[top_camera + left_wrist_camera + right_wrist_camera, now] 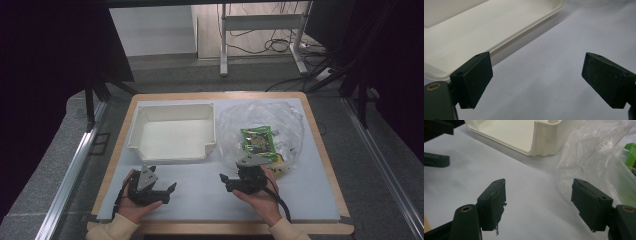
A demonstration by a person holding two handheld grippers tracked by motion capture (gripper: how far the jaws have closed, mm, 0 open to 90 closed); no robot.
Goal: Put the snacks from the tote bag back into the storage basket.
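High view: I saw the left tool (167,192) held low over the white tabletop (200,200), just in front of the tray (172,131), jaws apart with nothing between them. The right tool (227,181) sat at the near edge of the clear bag (262,127), jaws spread and empty. A green packet (258,140) lay inside the bag, right of the tray, beyond the right tool.

Left gripper view: both jaws stood wide over bare tabletop (544,75); the tray (499,27) lay ahead and to the left, untouched.

Right gripper view: jaws were wide, gripping nothing. The bag (596,157) lay crumpled just beyond the right-hand jaw, perhaps brushing it; I could not tell. A strip of the green packet (632,155) showed through the film at the far right. The tray corner (541,137) stood ahead, and the left tool (436,160) showed at the left edge.
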